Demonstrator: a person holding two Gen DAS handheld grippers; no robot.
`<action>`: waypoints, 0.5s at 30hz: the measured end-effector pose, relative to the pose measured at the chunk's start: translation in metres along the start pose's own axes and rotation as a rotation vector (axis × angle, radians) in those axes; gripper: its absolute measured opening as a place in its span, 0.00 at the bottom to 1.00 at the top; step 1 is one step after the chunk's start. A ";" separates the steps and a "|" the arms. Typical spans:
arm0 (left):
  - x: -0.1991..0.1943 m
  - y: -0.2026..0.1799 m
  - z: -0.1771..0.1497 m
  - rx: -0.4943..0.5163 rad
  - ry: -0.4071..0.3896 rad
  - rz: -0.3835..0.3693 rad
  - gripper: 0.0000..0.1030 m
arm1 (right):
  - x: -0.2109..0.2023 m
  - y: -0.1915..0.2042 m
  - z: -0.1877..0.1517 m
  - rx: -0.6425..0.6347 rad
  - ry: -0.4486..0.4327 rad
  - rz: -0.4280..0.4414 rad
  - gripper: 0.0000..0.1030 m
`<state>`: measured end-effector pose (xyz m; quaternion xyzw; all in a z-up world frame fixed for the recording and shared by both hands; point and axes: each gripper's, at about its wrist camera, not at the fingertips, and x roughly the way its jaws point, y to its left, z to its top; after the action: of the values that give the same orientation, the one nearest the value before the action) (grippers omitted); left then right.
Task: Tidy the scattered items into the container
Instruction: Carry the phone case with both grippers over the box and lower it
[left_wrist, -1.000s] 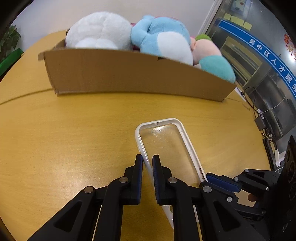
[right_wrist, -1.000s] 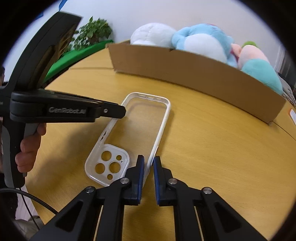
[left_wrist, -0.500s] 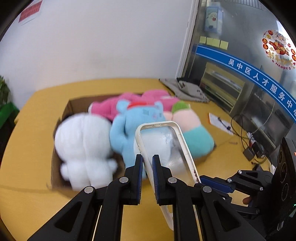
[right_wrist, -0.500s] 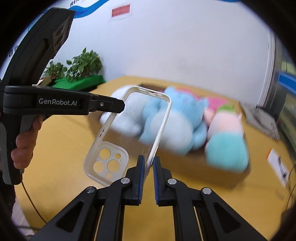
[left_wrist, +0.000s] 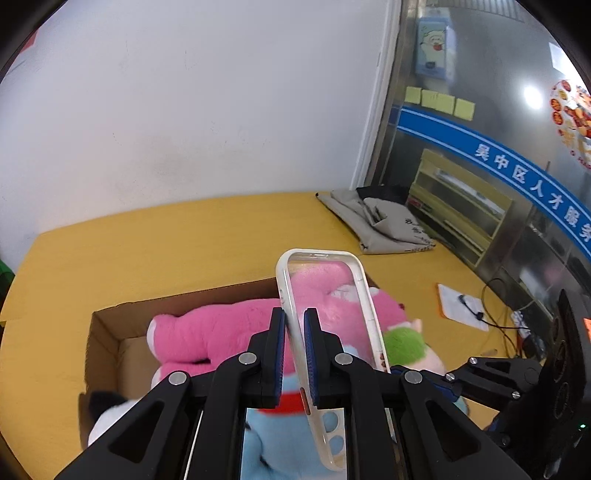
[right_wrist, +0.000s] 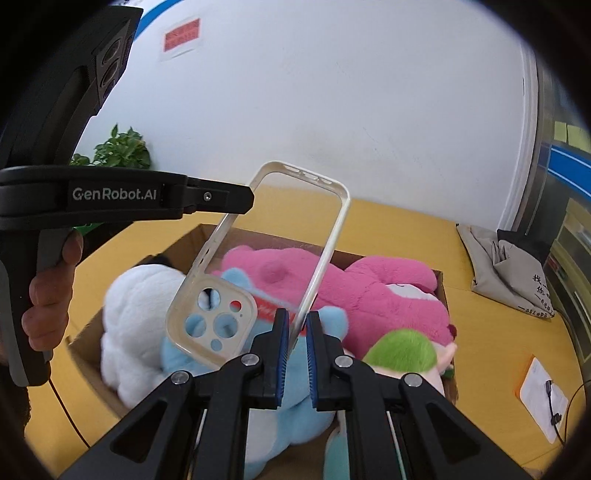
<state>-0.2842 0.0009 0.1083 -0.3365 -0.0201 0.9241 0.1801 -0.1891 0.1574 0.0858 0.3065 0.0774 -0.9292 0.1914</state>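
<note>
A clear phone case with a white rim (left_wrist: 364, 295) (right_wrist: 334, 236) is held in the air by both grippers, one on each long edge. My left gripper (left_wrist: 294, 325) is shut on its left rim. My right gripper (right_wrist: 295, 328) is shut on its right rim. The case hangs above an open cardboard box (left_wrist: 107, 332) (right_wrist: 192, 243). The box holds a pink plush (left_wrist: 207, 332) (right_wrist: 384, 291), a blue plush (right_wrist: 295, 398), a white plush (right_wrist: 136, 321) and a green-topped plush (right_wrist: 402, 350).
The box stands on a yellow wooden table (left_wrist: 166, 243). A grey cloth bag (left_wrist: 384, 225) lies at the far right. A paper pad with a cable (left_wrist: 460, 306) lies right of the box. A potted plant (right_wrist: 118, 151) stands at the left.
Both grippers lifted the phone case off the table and carried it forward over the box. The view now looks down into the box from above.
</note>
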 end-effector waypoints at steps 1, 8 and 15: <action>0.013 0.004 0.001 -0.004 0.014 0.004 0.10 | 0.009 -0.004 0.002 0.003 0.012 -0.003 0.08; 0.076 0.019 0.002 -0.057 0.118 0.010 0.10 | 0.061 -0.022 0.008 0.029 0.085 0.007 0.06; 0.071 0.018 -0.006 -0.080 0.144 0.040 0.24 | 0.067 -0.024 0.001 0.061 0.107 -0.014 0.09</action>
<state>-0.3366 0.0085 0.0572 -0.4094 -0.0370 0.8994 0.1489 -0.2486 0.1580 0.0470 0.3608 0.0614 -0.9147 0.1712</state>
